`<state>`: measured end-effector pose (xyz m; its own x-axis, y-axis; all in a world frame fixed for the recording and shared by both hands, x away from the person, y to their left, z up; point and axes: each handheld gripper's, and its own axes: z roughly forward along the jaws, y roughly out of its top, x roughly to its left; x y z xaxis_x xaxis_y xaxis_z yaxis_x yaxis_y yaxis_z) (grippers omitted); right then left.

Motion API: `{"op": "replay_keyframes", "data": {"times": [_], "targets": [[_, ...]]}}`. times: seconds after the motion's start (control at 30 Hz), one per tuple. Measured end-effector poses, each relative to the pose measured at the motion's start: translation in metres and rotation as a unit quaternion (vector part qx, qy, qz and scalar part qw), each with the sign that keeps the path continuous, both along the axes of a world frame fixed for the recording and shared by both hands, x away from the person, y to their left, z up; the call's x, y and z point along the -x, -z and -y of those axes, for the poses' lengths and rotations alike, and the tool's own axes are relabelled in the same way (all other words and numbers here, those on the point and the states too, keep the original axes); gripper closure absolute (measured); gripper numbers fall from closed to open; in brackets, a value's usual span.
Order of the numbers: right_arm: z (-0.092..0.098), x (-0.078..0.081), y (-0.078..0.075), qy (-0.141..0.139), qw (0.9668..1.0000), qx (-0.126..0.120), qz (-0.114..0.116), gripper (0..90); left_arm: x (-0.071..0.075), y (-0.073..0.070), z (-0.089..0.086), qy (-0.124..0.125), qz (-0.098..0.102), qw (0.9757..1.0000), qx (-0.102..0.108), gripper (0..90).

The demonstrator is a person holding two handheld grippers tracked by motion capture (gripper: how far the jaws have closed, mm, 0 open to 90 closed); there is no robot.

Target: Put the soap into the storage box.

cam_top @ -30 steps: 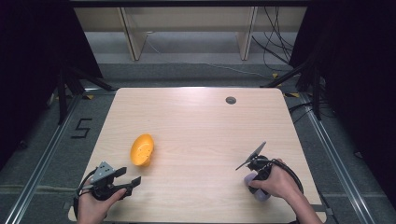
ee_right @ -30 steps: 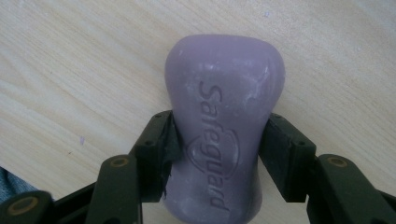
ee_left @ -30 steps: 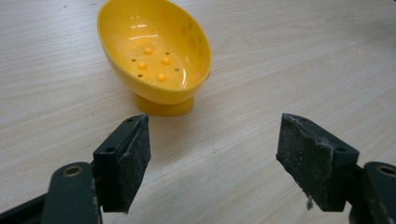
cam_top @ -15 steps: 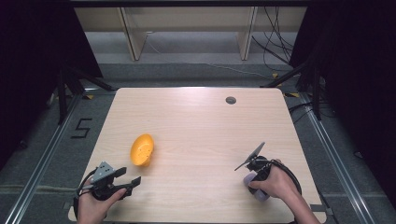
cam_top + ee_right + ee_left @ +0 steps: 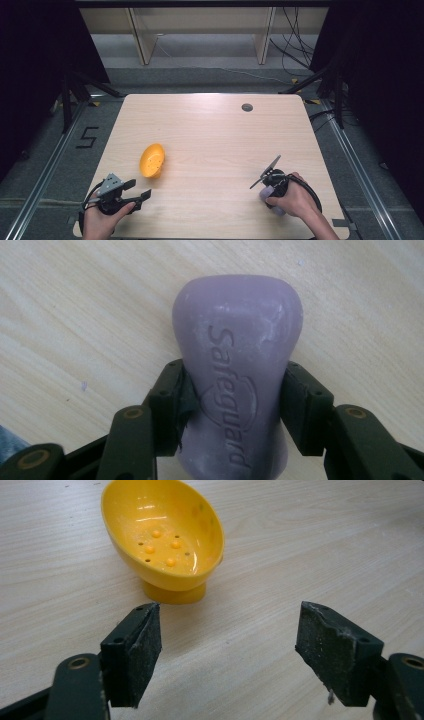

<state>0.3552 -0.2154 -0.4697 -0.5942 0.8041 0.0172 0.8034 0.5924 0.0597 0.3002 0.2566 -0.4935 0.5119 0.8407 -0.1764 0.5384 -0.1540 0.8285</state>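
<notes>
Your left gripper [image 5: 134, 192] sits at about 7 o'clock on the table [image 5: 210, 130], near the front edge, held in your left hand [image 5: 102, 222]. Jaws spread wide, nothing between them; in the left gripper view [image 5: 227, 650] only bare wood shows in the gap. Grey three-cornered plate on top of it, cable trailing back toward you.

Yellow soap dish [image 5: 152, 160] is just beyond that gripper, toward 12 o'clock from it, near but apart. In the left gripper view the soap dish [image 5: 162, 535] stands on its small foot, tilted, with its open side facing the camera; raised bumps and small holes in its bottom. It lies at 11 o'clock from the left jaw, not touching either jaw.

Your right gripper [image 5: 267, 192] is at about 5 o'clock on the table, in your right hand [image 5: 292, 200]. Its grey plate sticks up toward 12 o'clock, black cable looping round your hand. Jaws are closed on a purple soap bar [image 5: 268, 196]. In the right gripper view [image 5: 232, 405] both pads press the sides of the soap bar [image 5: 237, 360], gripping it at its narrower lower part, with the wider end poking out beyond the jaws. "Safeguard" is stamped along its face. Can't tell if the bar is resting on the wood or lifted just off it.

Small dark round hole [image 5: 247, 107] in the tabletop at about 1 o'clock, well apart from everything. A "5" marking [image 5: 88, 136] on the floor off the table's left side.
</notes>
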Motion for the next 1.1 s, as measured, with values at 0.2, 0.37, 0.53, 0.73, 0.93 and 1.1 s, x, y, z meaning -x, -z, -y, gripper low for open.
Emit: {"op": "replay_keyframes", "data": {"times": [0.2, 0.37, 0.53, 0.73, 0.93, 1.1], "targets": [[-0.002, 0.014, -0.001, -0.045, 0.9975, 0.007, 0.054, 50.2, -0.001, 0.001, 0.001, 0.003, -0.002, 1.0, 0.005, 25.7], [-0.006, 0.023, 0.0, -0.076, 0.9926, 0.026, 0.091, 50.2, 0.0, 0.0, 0.001, 0.004, 0.001, 1.0, -0.003, 25.8], [-0.009, 0.028, -0.002, -0.094, 0.9885, 0.023, 0.116, 50.2, -0.001, 0.001, 0.001, 0.006, -0.001, 1.0, 0.0, 25.8], [-0.01, 0.031, -0.008, -0.1, 0.9843, 0.023, 0.143, 50.2, -0.001, 0.0, 0.001, 0.006, 0.0, 1.0, 0.001, 25.9], [-0.013, 0.034, -0.013, -0.106, 0.9793, 0.025, 0.17, 50.2, -0.001, 0.001, 0.001, 0.005, 0.0, 1.0, 0.002, 25.9], [-0.015, 0.034, -0.014, -0.128, 0.9721, 0.033, 0.194, 50.2, -0.001, 0.001, 0.002, 0.002, -0.001, 1.0, 0.009, 26.0]]}}
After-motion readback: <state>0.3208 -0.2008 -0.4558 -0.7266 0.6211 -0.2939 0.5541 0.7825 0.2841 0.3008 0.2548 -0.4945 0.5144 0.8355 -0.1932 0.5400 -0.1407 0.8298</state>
